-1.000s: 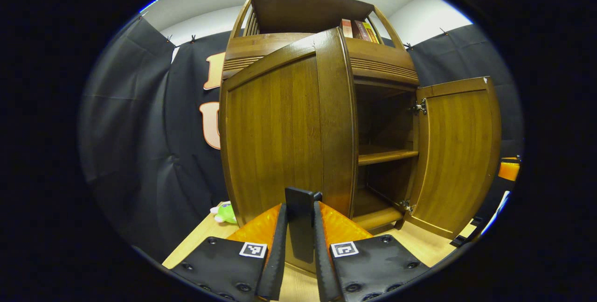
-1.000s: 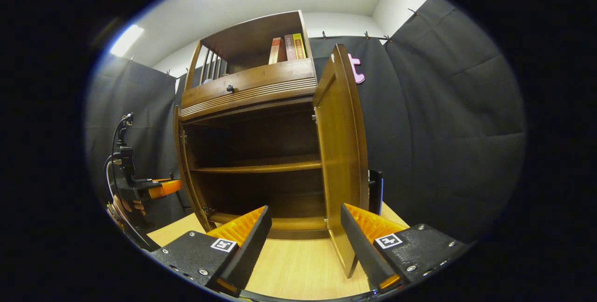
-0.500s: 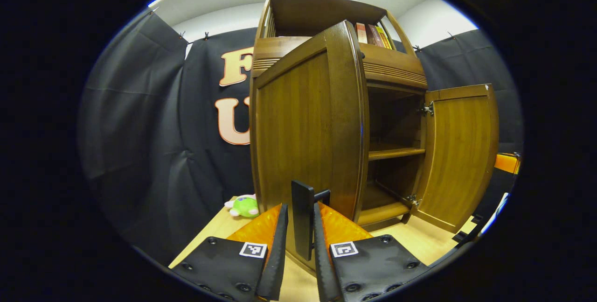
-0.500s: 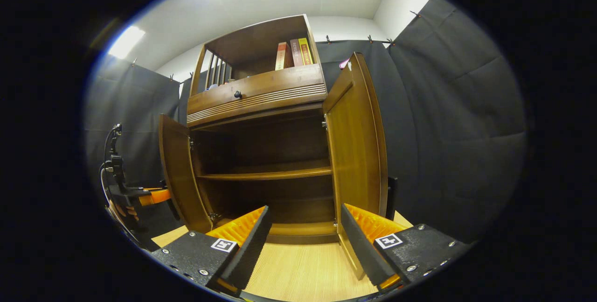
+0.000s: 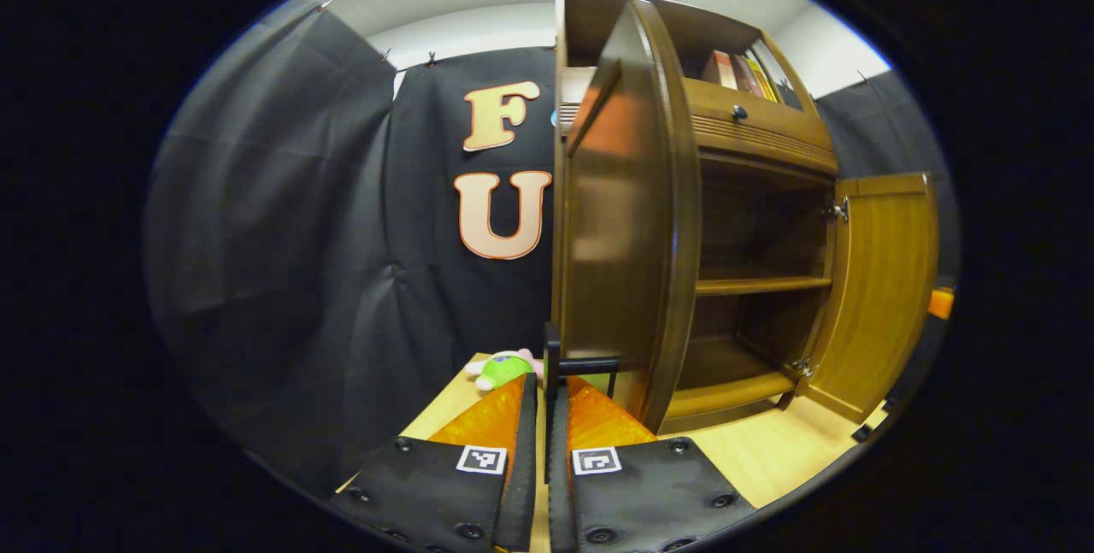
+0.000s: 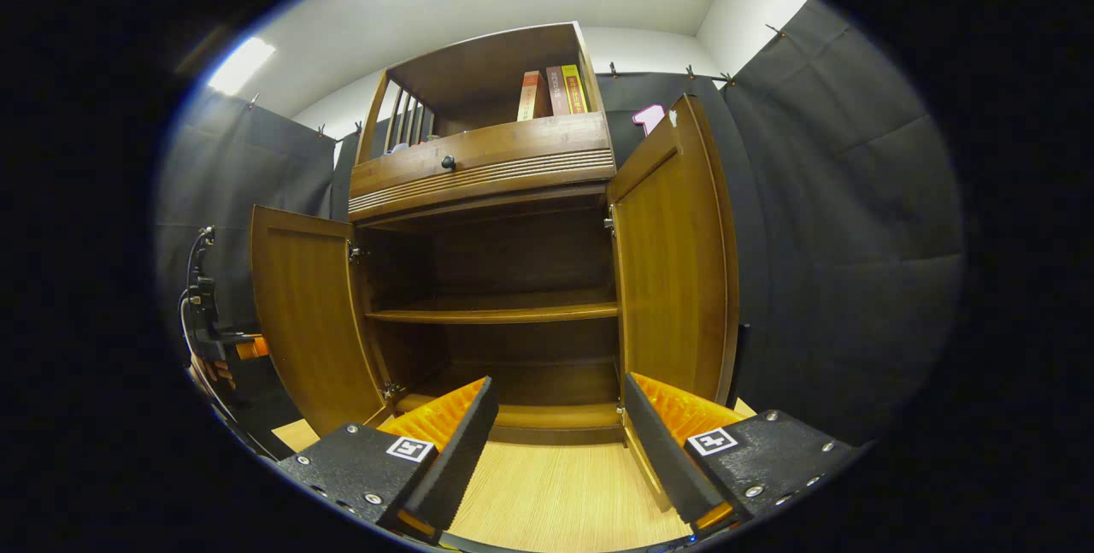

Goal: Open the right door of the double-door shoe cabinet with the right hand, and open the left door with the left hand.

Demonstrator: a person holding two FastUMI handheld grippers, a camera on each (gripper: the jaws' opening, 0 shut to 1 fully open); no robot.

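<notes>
A: Beside the shoe cabinet (image 6: 487,279), to its left, the left door (image 5: 620,220) stands swung well out, and the left gripper (image 5: 542,416) has its fingers pressed nearly together, pinching the dark handle (image 5: 554,365) at the door's lower edge.

B: And right of the cabinet?

A: The right door (image 6: 675,262) is wide open too. The right gripper (image 6: 555,433) sits in front of the cabinet, fingers spread apart, holding nothing.

B: So how would you finish the left one?

A: I'd keep the pinch firm and follow the arc around the cabinet's left hinges, not pull straight back, so the handle doesn't slip out. Stop before the hinges bind. A green plush toy (image 5: 500,367) lies on the table (image 5: 769,459) just left of the cabinet; the door's sweep should stay short of it.
</notes>
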